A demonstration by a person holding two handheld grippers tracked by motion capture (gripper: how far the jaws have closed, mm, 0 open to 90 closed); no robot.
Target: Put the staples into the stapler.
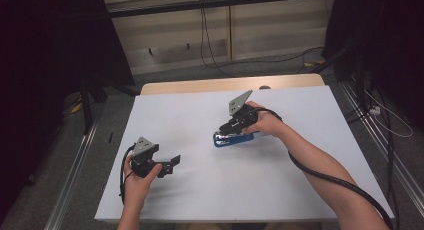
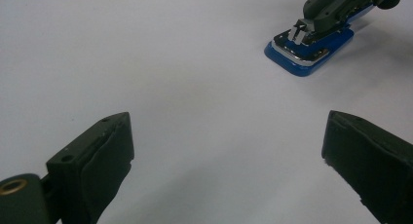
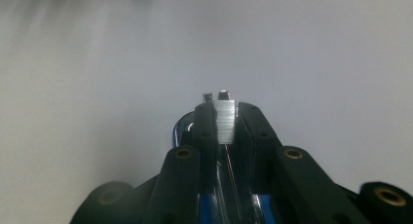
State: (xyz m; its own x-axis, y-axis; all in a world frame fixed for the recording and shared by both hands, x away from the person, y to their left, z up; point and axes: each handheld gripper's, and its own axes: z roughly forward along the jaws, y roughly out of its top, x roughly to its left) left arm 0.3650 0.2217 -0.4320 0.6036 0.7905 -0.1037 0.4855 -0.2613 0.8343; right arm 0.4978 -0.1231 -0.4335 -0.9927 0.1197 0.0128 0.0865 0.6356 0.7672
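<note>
A flat blue object with a silver metal top (image 1: 235, 139) (image 2: 311, 56) lies on the white table (image 1: 190, 110), right of centre. My right gripper (image 1: 223, 132) (image 2: 301, 30) comes down on it from the right, its jaws shut on a ribbed silver piece (image 3: 225, 121) on top; blue shows beneath the jaws (image 3: 181, 129). My left gripper (image 1: 174, 162) (image 2: 229, 151) is held low at the front left, jaws wide open with bare table between them. It points toward the blue object, well short of it.
A wooden strip (image 1: 230, 83) edges the table's far side. Cables (image 1: 210, 55) trail on the floor behind. Dark curtains (image 1: 50, 50) hang at both sides. Metal rails (image 1: 75, 165) run along the table's left and right.
</note>
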